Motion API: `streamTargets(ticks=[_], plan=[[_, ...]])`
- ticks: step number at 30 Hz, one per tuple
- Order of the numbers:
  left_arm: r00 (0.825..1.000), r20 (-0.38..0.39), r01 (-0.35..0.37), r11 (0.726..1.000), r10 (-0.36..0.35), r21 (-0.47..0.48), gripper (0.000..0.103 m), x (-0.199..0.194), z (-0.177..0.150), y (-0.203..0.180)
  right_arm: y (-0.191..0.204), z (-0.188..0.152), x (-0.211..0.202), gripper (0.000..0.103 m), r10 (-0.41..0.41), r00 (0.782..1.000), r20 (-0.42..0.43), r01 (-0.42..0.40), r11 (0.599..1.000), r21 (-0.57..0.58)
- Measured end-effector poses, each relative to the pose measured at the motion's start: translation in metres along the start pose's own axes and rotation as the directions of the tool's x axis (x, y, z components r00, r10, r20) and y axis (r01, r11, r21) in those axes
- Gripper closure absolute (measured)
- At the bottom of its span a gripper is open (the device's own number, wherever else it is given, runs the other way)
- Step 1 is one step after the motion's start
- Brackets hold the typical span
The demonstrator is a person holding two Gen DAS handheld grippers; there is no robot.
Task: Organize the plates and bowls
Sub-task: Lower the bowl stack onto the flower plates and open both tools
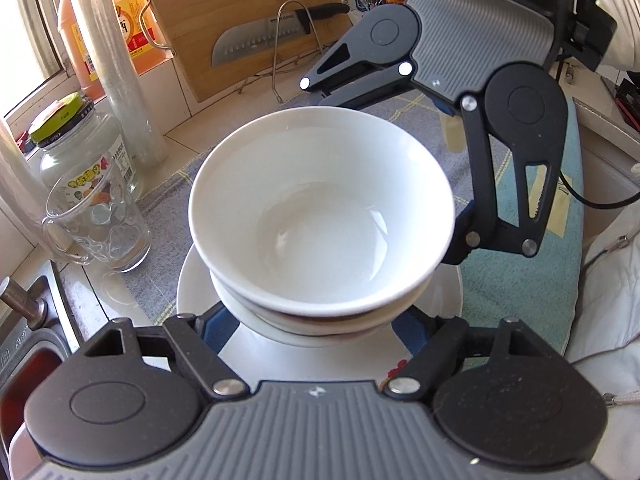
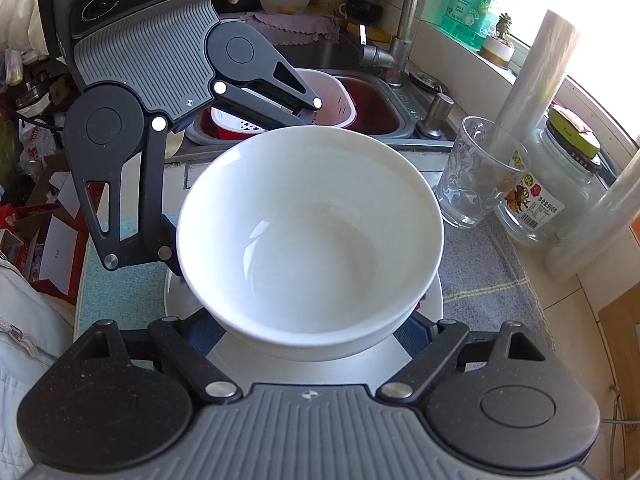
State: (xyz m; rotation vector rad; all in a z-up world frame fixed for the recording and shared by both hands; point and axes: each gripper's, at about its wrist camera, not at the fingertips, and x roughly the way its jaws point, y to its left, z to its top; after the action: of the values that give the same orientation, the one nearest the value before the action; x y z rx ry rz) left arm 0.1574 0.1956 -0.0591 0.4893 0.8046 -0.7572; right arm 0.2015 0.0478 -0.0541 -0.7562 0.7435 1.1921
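A white bowl [image 1: 320, 208] [image 2: 310, 232] sits stacked in a second bowl [image 1: 320, 320] on a white plate [image 1: 192, 280] [image 2: 432, 300], which lies on a grey cloth. My left gripper [image 1: 316, 328] [image 2: 224, 184] stands open with its blue-padded fingers either side of the bowl stack's near side. My right gripper [image 2: 312, 332] [image 1: 412, 176] faces it from the opposite side, also open around the bowls. The fingertips of both are hidden behind the bowls, so I cannot tell if they touch.
A glass mug [image 1: 96, 220] [image 2: 476, 176], a lidded jar [image 1: 80, 140] [image 2: 556, 184] and a cling film roll [image 1: 116, 64] [image 2: 532, 80] stand beside the plate. A knife [image 1: 276, 32] leans on a cutting board [image 1: 240, 12]. The sink [image 2: 376, 108] with a colander [image 2: 332, 100] lies behind.
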Motion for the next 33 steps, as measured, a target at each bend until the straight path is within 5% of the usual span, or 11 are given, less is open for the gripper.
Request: streamTargets(ticks=[15,22,33], plan=[[0.999,0.013,0.033,0.999,-0.033,0.001,0.020,0.006,-0.005,0.005,-0.007,-0.002,0.006,0.011,0.017,1.000,-0.022,-0.015,0.997,0.070],[1.000,0.015,0.014,1.000,-0.014,-0.016,0.012,0.008,-0.004,0.004,-0.003,-0.002,0.006,0.000,0.002,1.000,-0.007,-0.001,0.998,0.061],[0.988,0.057,-0.139,0.983,0.146,-0.116,0.004,-0.010,-0.011,-0.014,0.005,-0.013,-0.009,0.000,-0.071,0.997,0.016,0.069,0.993,0.100]])
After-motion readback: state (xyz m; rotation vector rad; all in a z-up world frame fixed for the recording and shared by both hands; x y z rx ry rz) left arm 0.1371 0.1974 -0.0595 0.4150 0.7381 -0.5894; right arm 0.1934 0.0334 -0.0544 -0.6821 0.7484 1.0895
